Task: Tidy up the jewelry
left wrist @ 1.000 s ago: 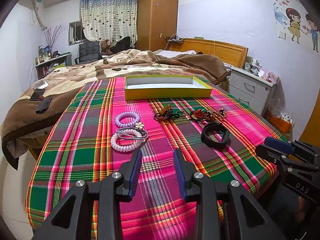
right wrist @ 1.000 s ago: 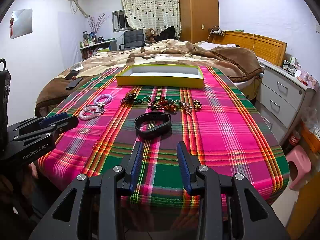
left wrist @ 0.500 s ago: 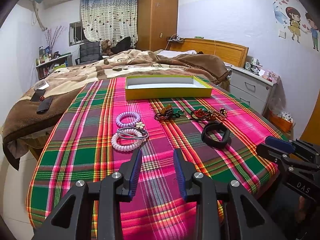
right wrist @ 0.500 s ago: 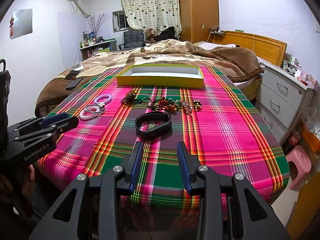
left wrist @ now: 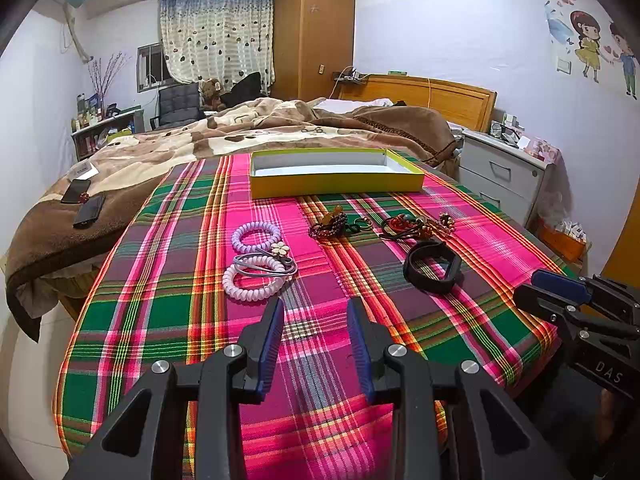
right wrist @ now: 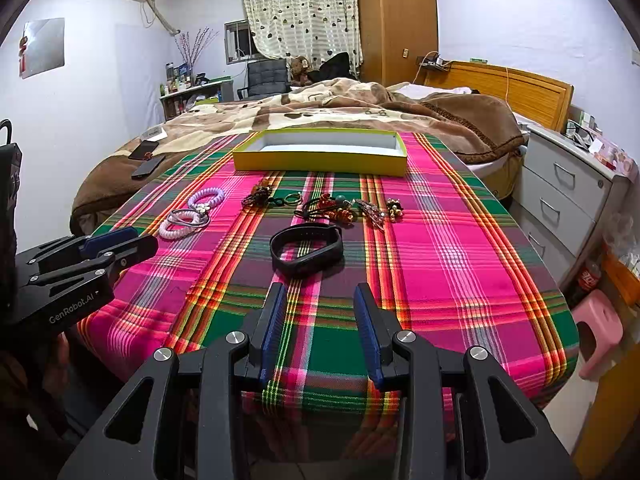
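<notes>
Plaid cloth covers the tabletop beside a bed. A pink stool is seen only in the right view, wall cartoons only in the left. At the far edge a yellow box lies lengthwise across. Left gripper and right gripper are held apart and empty above the near edge. The black band lies flat mid-table, long axis crosswise.

2 coil hair ties, 1 black band, 1 yellow box
</notes>
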`<state>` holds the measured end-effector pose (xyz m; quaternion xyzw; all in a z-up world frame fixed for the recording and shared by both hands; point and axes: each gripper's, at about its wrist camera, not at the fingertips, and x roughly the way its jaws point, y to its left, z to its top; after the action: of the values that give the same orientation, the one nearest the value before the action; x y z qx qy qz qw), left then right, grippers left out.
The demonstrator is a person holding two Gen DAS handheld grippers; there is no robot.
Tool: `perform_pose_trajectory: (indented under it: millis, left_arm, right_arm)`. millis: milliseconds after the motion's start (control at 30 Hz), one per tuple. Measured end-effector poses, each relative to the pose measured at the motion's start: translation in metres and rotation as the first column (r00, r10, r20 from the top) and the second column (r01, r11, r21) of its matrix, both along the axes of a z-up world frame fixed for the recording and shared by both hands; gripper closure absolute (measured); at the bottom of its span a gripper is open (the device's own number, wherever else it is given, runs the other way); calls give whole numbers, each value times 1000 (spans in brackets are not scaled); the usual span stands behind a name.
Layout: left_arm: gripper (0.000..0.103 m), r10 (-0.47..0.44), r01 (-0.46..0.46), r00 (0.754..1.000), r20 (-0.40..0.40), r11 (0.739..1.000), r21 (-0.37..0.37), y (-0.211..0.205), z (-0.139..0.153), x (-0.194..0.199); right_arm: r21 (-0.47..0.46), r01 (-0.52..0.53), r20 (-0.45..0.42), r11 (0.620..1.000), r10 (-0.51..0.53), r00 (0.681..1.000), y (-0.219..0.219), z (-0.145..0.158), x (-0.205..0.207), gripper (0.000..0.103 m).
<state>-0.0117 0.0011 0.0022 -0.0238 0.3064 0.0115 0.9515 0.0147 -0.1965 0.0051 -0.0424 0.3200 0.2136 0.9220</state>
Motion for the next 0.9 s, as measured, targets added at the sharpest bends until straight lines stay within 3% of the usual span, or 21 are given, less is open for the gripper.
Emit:
perform_pose_trajectory:
  millis: [900]
  left_arm:
    - [71, 3, -4, 1000, -22, 1000, -17, 10, -3, 13]
  right_arm:
    - [-3, -1, -16, 1000, 1, 1000, 5, -4, 13, 67]
